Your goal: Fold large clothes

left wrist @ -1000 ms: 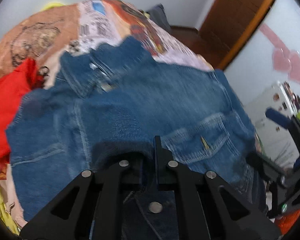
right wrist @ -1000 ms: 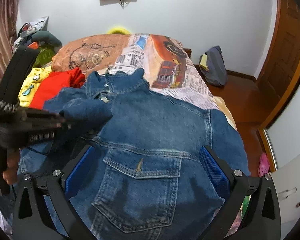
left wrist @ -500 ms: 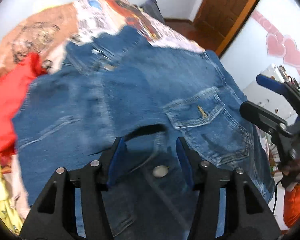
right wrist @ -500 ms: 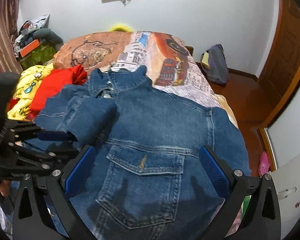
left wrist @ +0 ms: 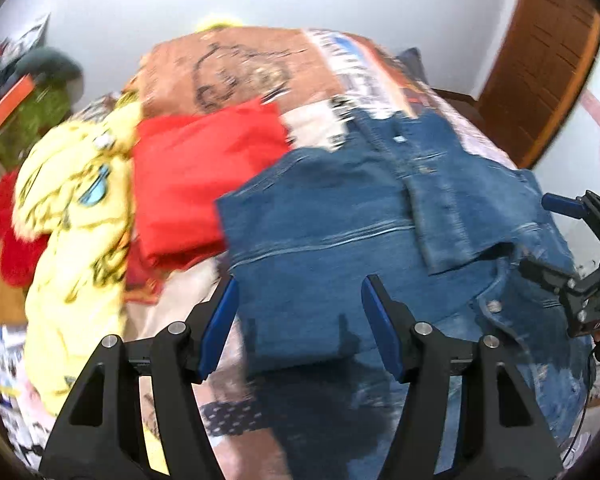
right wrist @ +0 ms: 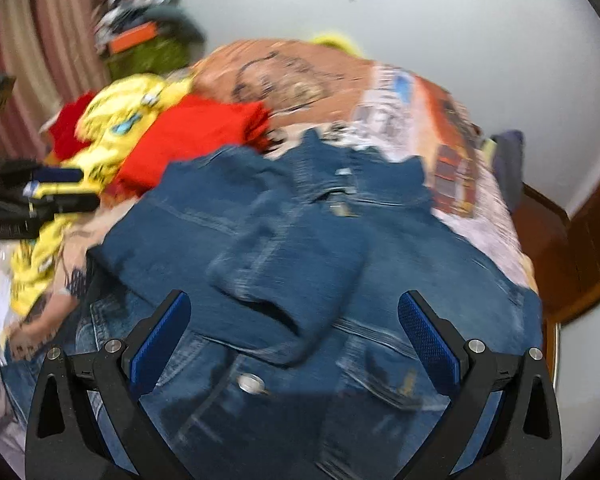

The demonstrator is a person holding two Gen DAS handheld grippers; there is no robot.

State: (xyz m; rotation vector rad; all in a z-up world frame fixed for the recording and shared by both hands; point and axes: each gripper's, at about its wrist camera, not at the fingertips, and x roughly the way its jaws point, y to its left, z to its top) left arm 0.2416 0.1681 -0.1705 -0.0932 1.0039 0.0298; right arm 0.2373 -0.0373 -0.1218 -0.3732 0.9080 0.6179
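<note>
Both claws stand wide open, empty, above the denim jacket [right wrist: 380, 248]: left claw [left wrist: 300, 320], right claw [right wrist: 296, 340]. Jacket lies flat on the bed [right wrist: 484, 216], one sleeve [right wrist: 296, 264] folded across its front. Red garment [left wrist: 196, 184] and yellow garment [left wrist: 72, 216] lie beside the jacket's left edge.

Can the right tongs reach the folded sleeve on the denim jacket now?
Probably yes: the right tongs are open, and the folded sleeve lies on top of the denim jacket just ahead, uncovered.
</note>
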